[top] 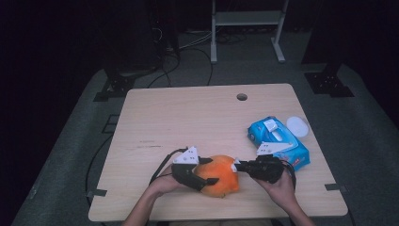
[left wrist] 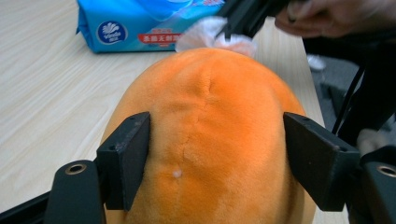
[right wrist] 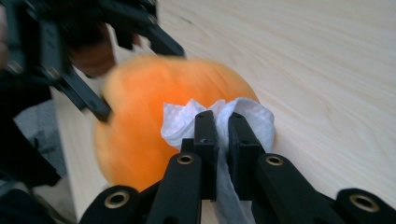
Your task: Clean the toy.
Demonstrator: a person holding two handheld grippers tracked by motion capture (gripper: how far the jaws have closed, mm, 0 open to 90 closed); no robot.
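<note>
An orange plush toy (top: 219,175) lies near the front edge of the wooden table (top: 188,117). My left gripper (top: 211,171) comes at it from the left, its jaws pressed on both sides of the toy (left wrist: 205,130). From the right, my right gripper (top: 236,165) is shut on a white wipe (right wrist: 252,116) and holds it against the toy's surface (right wrist: 140,112). The left gripper view has the wipe (left wrist: 205,39) at the toy's far end, under the right gripper (left wrist: 243,18). In the right gripper view, the jaws (right wrist: 220,119) stand close together with the wipe bunched between them.
A blue pack of wipes (top: 278,141) lies on the table just behind the right hand, with a round white lid (top: 297,126) beside it. A cable hole (top: 242,97) sits near the far edge. Bare wood stretches across the middle and left.
</note>
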